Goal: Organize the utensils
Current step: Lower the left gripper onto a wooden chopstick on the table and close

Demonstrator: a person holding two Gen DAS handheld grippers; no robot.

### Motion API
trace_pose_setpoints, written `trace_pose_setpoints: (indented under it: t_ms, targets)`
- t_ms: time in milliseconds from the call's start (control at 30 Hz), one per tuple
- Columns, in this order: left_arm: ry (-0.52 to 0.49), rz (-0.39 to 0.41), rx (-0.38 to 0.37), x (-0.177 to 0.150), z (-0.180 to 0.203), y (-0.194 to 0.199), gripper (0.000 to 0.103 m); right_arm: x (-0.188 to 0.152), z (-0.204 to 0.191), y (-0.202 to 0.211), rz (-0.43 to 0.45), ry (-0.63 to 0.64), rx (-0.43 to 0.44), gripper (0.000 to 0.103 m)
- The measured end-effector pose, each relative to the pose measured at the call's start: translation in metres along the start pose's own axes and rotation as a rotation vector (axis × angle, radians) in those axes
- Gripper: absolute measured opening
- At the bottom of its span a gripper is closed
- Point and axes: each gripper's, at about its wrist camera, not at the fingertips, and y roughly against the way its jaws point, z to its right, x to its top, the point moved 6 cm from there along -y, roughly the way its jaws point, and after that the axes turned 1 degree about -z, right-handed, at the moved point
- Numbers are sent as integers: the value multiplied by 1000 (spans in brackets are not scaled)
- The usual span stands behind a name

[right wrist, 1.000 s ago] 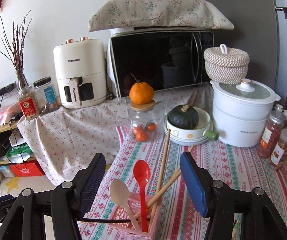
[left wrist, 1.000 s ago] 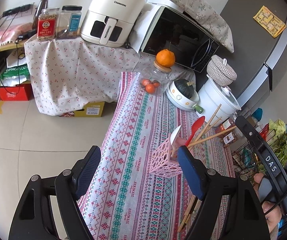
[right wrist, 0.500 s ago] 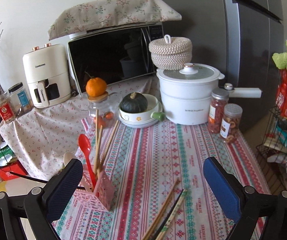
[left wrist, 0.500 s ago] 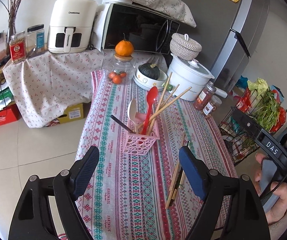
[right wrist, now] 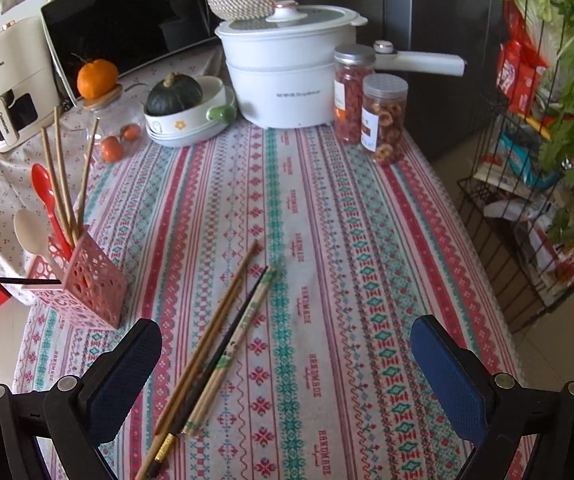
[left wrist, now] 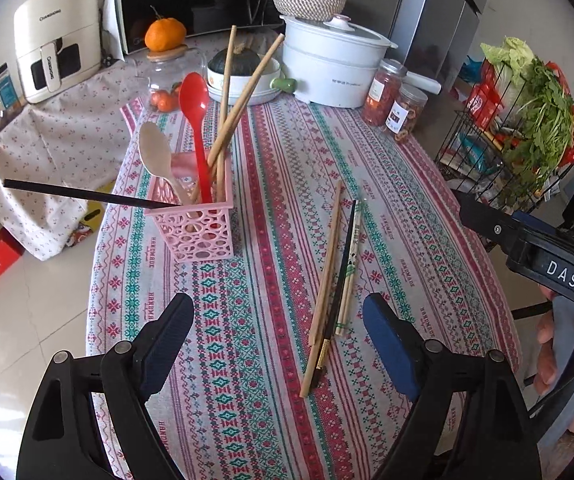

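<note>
A pink perforated holder (left wrist: 199,224) (right wrist: 83,284) stands near the table's left edge. It holds a red spoon (left wrist: 195,112), a beige spoon (left wrist: 155,152), wooden chopsticks (left wrist: 227,100) and a black chopstick (left wrist: 87,196) that juts out sideways. Several loose chopsticks (left wrist: 337,268) (right wrist: 223,340), wooden, black and printed, lie in a bundle on the striped cloth. My left gripper (left wrist: 277,308) hovers over their near ends, its jaws opening with nothing gripped. My right gripper (right wrist: 285,326) stands wide open and empty, just right of the bundle.
At the back stand a white pot (right wrist: 291,80), two snack jars (right wrist: 383,116), a bowl with a squash (right wrist: 187,108) and a glass jar topped by an orange (left wrist: 165,36). A wire rack of greens (left wrist: 527,120) is off the right edge. A hand (left wrist: 559,360) holds the right tool.
Both grippers have drawn back from the pink holder and swung right and down toward the loose chopsticks. The right jaws have spread much wider; the left have widened a little.
</note>
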Motion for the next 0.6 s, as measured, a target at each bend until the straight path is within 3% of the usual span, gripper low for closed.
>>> trace_pose_setpoints:
  t_ms: [300, 367, 533, 600]
  targets:
    - [-36, -121, -41, 20, 47, -56, 87, -10, 48, -51, -140, -55, -37, 102]
    - [-34, -141, -44, 32, 54, -70, 81, -10, 56, -62, -165, -68, -42, 102]
    - [-38, -191, -32, 58, 63, -112, 38, -7, 68, -83, -210, -75, -39, 102]
    - [-27, -206, -29, 67, 63, -128, 30, -6, 70, -89, -224, -78, -29, 102]
